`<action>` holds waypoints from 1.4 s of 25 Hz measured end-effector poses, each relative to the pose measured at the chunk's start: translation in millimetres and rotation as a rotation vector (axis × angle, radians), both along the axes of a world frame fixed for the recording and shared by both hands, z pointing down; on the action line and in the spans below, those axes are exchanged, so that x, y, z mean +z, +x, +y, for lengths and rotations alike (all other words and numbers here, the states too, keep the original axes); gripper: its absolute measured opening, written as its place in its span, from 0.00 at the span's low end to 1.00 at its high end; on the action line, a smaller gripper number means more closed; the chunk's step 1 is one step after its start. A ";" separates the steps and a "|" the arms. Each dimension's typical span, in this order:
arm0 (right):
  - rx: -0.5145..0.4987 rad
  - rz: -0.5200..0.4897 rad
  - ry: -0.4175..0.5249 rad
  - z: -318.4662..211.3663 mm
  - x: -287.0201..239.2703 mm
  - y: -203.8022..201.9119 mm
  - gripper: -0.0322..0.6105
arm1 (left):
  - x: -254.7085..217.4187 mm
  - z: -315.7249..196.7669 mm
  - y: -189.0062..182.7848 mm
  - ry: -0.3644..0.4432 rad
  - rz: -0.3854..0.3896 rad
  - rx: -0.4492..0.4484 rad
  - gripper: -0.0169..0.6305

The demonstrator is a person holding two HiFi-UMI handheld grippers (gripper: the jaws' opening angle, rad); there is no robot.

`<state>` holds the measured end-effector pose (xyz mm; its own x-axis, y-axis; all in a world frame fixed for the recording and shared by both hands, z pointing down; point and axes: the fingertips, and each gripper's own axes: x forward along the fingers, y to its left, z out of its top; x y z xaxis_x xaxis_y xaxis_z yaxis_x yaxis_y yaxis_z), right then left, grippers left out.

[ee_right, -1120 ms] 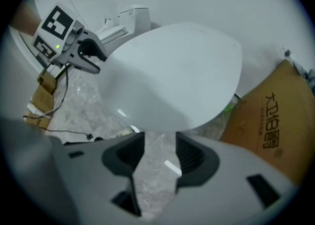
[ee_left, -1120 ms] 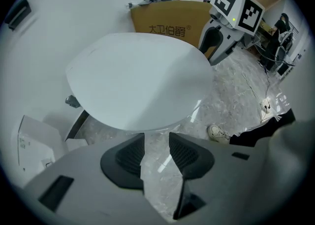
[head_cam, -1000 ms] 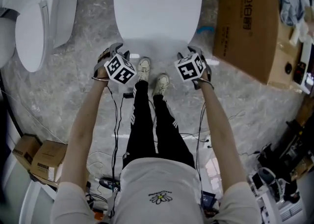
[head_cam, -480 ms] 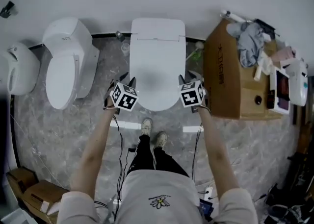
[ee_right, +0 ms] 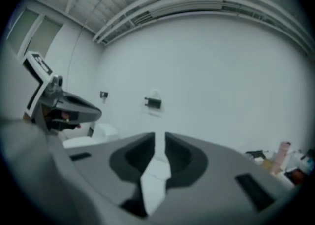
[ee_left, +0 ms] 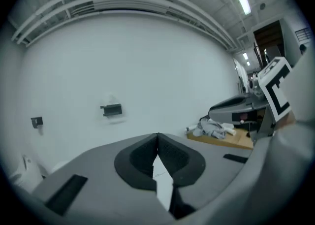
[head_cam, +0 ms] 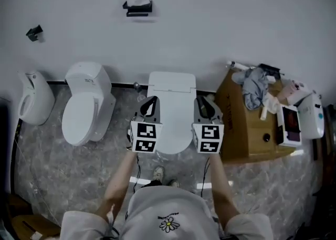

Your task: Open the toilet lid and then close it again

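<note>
Two grippers have come up from the toilet's front edge, where they hung low a second ago. They now point almost level at the wall.

The left gripper point(head_cam: 149, 102) has drawn its jaws together, tips touching and nothing between them. Out to its left stands a second toilet point(head_cam: 86, 108), with a strip of bare floor point(head_cam: 123, 128) between it and the task's toilet. That side has fair room for a swing.

Below and between the two grippers, the toilet lid point(head_cam: 171, 123) lies flat and closed on its bowl. Neither gripper touches it. With the lid down and both grippers lifted clear and empty, the closing step looks finished, or else no lift has begun.

The right gripper point(head_cam: 205, 103) is closing, a narrow slit still showing between its pads point(ee_right: 177, 152) and nothing in it. Just to its right a cardboard box point(head_cam: 244, 128) stands close against the toilet. Its near edge is the tight spot, so any reach back down on that side wants care.

Ahead of both grippers the wall is bare apart from a paper holder point(head_cam: 138, 3) higher up.
</note>
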<state>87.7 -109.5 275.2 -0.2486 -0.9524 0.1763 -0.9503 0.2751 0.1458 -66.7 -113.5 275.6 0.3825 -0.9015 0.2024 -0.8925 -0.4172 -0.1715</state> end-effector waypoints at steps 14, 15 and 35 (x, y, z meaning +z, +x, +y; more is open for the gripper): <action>0.017 -0.151 0.071 93.6 -23.3 -16.5 0.10 | -48.8 82.8 -13.4 0.152 0.182 -0.052 0.06; 0.018 -0.142 0.072 94.7 -23.0 -17.3 0.10 | -47.8 84.0 -12.2 0.151 0.177 -0.051 0.06; -0.003 -0.119 0.060 91.8 -20.1 -31.0 0.10 | -54.0 78.4 -17.7 0.140 0.210 -0.038 0.06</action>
